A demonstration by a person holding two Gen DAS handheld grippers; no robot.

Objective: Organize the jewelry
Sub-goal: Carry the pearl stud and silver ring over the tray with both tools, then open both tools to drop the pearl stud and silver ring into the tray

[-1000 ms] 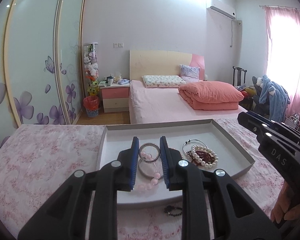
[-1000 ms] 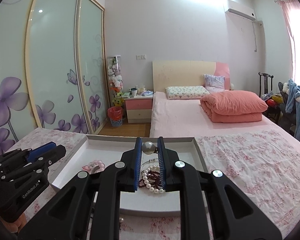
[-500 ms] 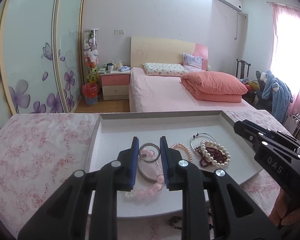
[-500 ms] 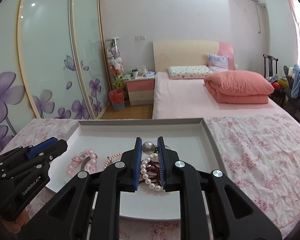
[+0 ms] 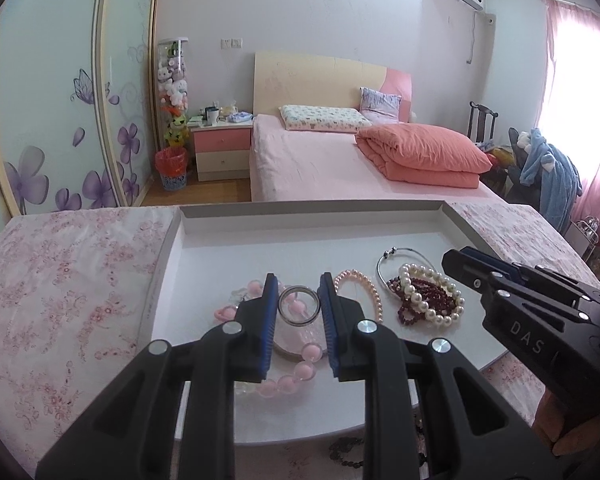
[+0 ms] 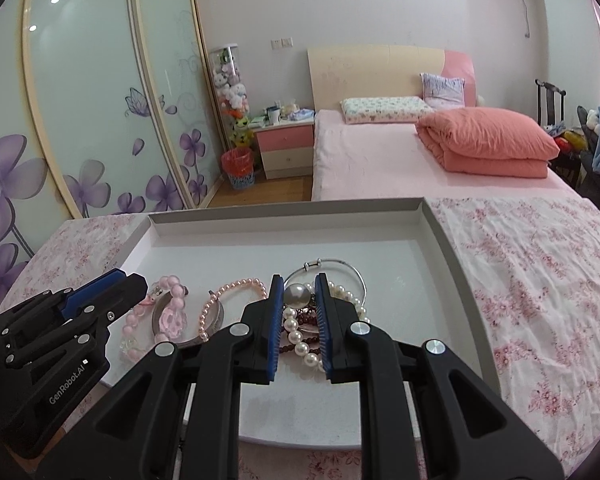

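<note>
Pink bedroom light falls on your floral tablecloth (image 6: 540,280), where a shallow white tray (image 5: 300,236) sits at frame centre with the bed (image 5: 320,164) behind it. Your left gripper (image 5: 299,300), low in the left wrist view, has its blue pads narrowed onto a clear glass-like ring (image 5: 299,305), which it holds over a pink bead bracelet (image 5: 288,376) on the tray floor. Right of it in that frame lie a small pink pearl bracelet (image 5: 364,284), a silver bangle (image 5: 400,258), and a white pearl strand (image 5: 428,300) tangled with dark red beads (image 5: 420,304). In the right wrist view your right gripper (image 6: 296,296) pinches a large grey pearl (image 6: 297,295) above that same pile. A dark bead string (image 5: 344,446) lies on the cloth below the tray's near edge.
</note>
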